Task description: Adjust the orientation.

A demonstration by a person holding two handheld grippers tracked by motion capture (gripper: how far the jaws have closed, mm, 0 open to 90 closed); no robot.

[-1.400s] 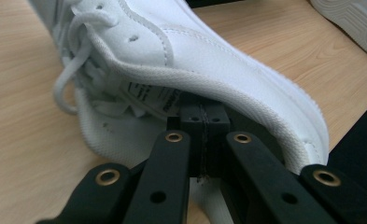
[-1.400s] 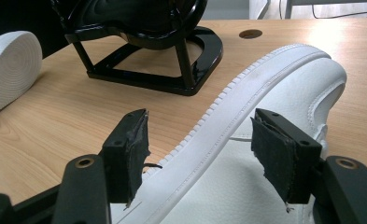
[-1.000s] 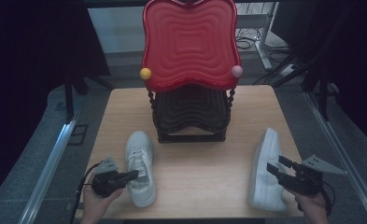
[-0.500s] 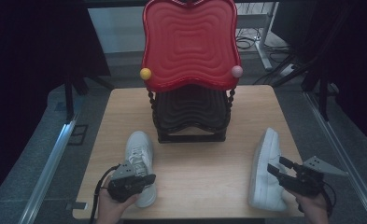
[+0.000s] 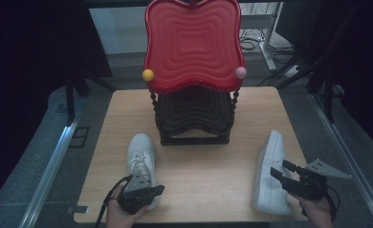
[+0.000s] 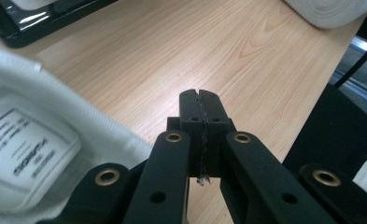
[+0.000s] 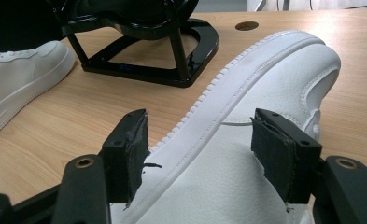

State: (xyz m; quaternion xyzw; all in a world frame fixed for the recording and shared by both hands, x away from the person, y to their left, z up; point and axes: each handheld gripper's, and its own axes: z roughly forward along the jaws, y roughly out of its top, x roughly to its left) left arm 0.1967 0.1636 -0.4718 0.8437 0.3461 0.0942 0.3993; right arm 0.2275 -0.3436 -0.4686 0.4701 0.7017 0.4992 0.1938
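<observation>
A white left shoe point(image 5: 140, 154) stands upright on the wooden table point(image 5: 203, 161), toe pointing away. My left gripper point(image 5: 159, 190) hovers over its heel, jaws shut with nothing between them, pointing right. In the left gripper view the shut jaws point(image 6: 201, 98) reach out over bare wood, with the shoe's opening and tongue label point(image 6: 27, 140) at the left. The other white shoe point(image 5: 268, 161) lies on its side near the right edge. My right gripper point(image 5: 280, 167) sits at its heel end, open. In the right gripper view this shoe point(image 7: 265, 84) lies between the spread jaws point(image 7: 204, 149), whose pads stay apart from it.
A red wavy panel point(image 5: 192, 42) with a yellow ball point(image 5: 148, 75) and a pink ball point(image 5: 241, 72) stands on a black stand point(image 5: 193, 118) at the table's back middle. Metal rails run along both sides of the table. Bare wood lies between the shoes.
My left gripper has moved right, from beside the left shoe to over its heel. The right gripper and both shoes have stayed put.
</observation>
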